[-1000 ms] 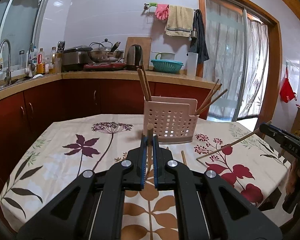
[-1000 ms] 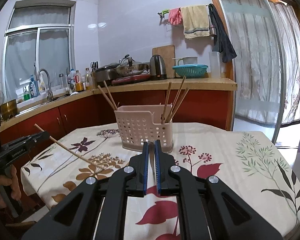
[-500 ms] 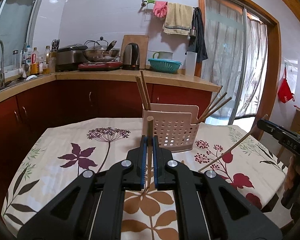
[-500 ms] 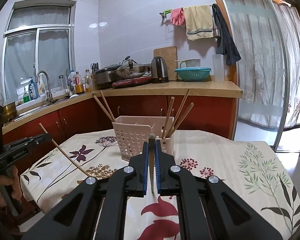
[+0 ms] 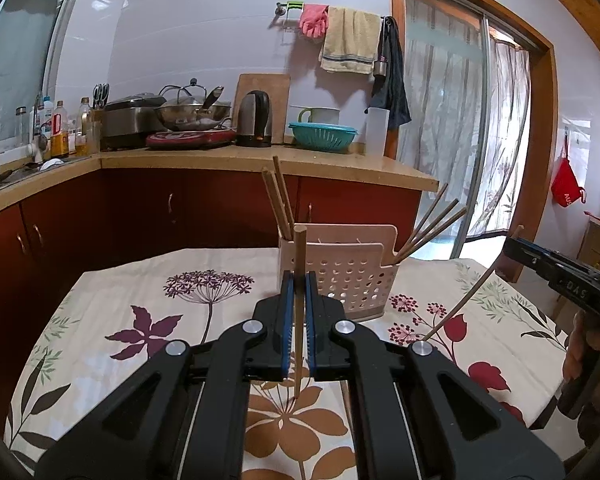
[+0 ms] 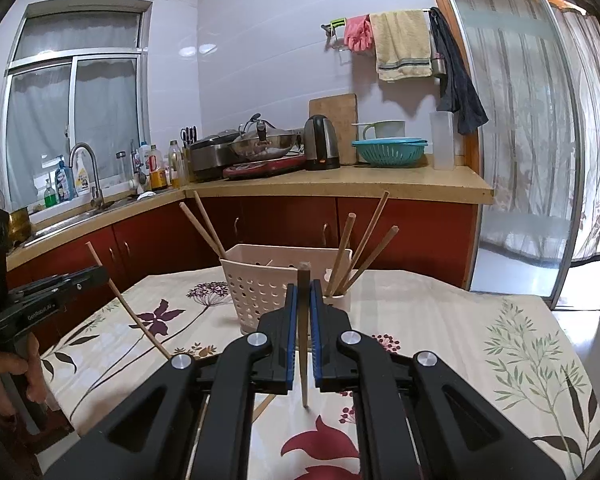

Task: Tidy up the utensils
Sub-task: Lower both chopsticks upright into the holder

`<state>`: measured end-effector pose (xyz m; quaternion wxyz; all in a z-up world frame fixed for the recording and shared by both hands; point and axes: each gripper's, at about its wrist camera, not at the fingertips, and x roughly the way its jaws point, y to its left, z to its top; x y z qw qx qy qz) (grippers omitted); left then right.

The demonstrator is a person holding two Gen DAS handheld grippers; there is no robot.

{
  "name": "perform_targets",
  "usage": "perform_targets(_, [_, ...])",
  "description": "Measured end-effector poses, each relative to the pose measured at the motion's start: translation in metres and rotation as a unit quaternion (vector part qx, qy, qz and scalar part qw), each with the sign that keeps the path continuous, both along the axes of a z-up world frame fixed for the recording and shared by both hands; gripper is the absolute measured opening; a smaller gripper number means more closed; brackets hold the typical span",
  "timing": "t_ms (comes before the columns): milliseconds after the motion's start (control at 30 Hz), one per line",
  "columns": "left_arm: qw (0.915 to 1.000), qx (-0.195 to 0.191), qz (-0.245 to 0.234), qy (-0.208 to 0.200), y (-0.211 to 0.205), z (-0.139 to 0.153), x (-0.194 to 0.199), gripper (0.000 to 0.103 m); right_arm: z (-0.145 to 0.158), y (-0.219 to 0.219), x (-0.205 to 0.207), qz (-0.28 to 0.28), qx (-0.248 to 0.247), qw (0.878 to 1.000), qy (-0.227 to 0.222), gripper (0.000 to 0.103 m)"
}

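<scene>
While clamped: chopstick (image 5: 299, 304), left tool (image 5: 297, 300).

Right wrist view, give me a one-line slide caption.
Right gripper clamps an upright chopstick before the pink utensil holder; left gripper holds another.

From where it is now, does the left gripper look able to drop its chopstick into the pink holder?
Probably yes: the left gripper holds its chopstick upright, with the holder just ahead and nothing visible between them.
</scene>
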<state>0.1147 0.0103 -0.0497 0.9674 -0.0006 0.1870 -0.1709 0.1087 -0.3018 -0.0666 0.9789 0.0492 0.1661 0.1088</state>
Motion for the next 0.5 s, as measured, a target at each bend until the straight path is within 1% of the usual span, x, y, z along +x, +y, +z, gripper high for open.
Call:
perform_targets(200, [0.9999,-0.001,-0.013,-0.011,-0.006,0.015,-0.001,0.006,0.011,-0.001,0.001,0.01,0.013,1.0,-0.002,0.007])
perform_targets(367, [0.9989,-0.001,-0.028,-0.036,-0.013,0.037,-0.001,0.006,0.033,-0.004,0.001,0.021,0.029,0.999,-0.025,0.007])
perform_targets(500, [0.9976,-0.015,-0.048,-0.048,-0.018,0.057,0.005,0.006,0.052,-0.007,0.006,0.032,0.04,0.997,-0.049,0.007])
